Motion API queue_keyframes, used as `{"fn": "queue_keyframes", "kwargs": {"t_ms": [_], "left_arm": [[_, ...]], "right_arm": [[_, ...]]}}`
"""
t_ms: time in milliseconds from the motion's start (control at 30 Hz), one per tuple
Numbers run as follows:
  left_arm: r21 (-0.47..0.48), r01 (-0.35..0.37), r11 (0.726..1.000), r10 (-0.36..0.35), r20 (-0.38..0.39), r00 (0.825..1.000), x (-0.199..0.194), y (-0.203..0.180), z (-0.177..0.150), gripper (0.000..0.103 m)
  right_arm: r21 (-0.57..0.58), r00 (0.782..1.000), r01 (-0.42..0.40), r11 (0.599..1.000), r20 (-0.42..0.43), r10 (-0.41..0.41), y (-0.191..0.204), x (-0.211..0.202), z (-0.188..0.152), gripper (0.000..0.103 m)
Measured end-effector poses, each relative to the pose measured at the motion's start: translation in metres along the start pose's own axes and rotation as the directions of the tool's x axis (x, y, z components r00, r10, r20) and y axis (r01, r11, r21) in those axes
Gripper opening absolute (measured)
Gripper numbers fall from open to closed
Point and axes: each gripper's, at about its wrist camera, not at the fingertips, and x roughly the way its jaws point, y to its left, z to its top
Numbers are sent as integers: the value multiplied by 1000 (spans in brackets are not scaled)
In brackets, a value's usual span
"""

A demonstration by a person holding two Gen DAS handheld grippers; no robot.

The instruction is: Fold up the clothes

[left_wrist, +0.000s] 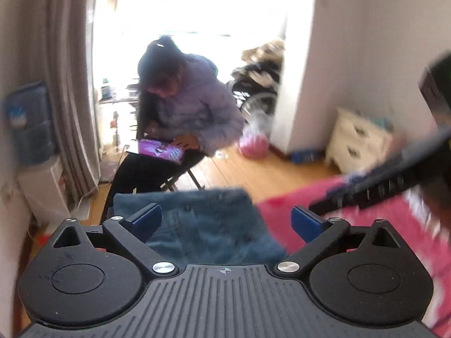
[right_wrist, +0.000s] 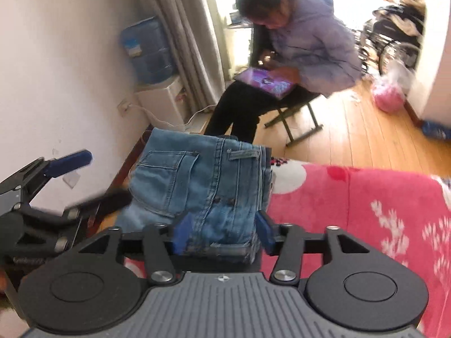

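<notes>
Jeans (right_wrist: 203, 186) are lying folded on the pink blanket (right_wrist: 366, 214), just ahead of the right gripper (right_wrist: 222, 235), whose jaws are standing apart on either side of the near hem without pressing it. To their left, the left gripper (left_wrist: 227, 219) is hanging spread wide with nothing in it. A fingertip brushing the hem could be dragging the top layer and undoing the fold
</notes>
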Motion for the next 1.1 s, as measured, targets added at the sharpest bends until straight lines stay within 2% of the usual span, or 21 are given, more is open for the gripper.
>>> {"fn": "queue_keyframes", "kwargs": {"t_ms": [67, 133, 233, 300, 400, 467, 533, 667, 867, 1000, 1100], "left_arm": [[-20, -51, 999, 51, 18, 999, -5, -7, 5, 103], [-34, -75, 997, 74, -11, 997, -6, -15, 2, 103], [-50, -63, 997, 57, -116, 992, -2, -23, -6, 103], [-55, -66, 996, 56, -171, 984, 1, -28, -14, 103], [-72, -98, 993, 75, -269, 960, 8, -32, -29, 103], [-77, -147, 986, 112, -340, 934, 15, -33, -38, 103], [-79, -191, 978, 150, -362, 920, 14, -33, -47, 103], [-69, -244, 967, 202, -376, 904, 11, -34, -58, 103], [-46, -297, 954, 263, -346, 901, 8, -37, -60, 103], [-37, -318, 947, 286, -353, 891, 10, -35, -57, 103], [-26, -322, 946, 294, -347, 891, 11, -35, -57, 103]], "right_arm": [[64, 1000, 8, 998, -30, -6, 3, 0, -19, 61], [95, 994, 64, 993, -96, -55, 3, 5, -38, 62], [130, 978, 124, 984, -181, -100, 7, 7, -65, 62], [109, 971, 151, 982, -201, -127, 11, 8, -77, 64], [83, 965, 204, 975, -185, -186, 14, 7, -90, 68], [104, 961, 224, 969, -187, -202, 11, 6, -93, 69], [128, 960, 239, 963, -178, -215, 8, 5, -96, 70], [103, 959, 265, 959, -135, -250, 10, 2, -96, 74], [65, 950, 296, 953, -118, -288, 14, 7, -94, 79], [63, 947, 304, 950, -125, -295, 13, 11, -93, 79], [71, 947, 302, 951, -133, -291, 12, 14, -93, 79]]}}
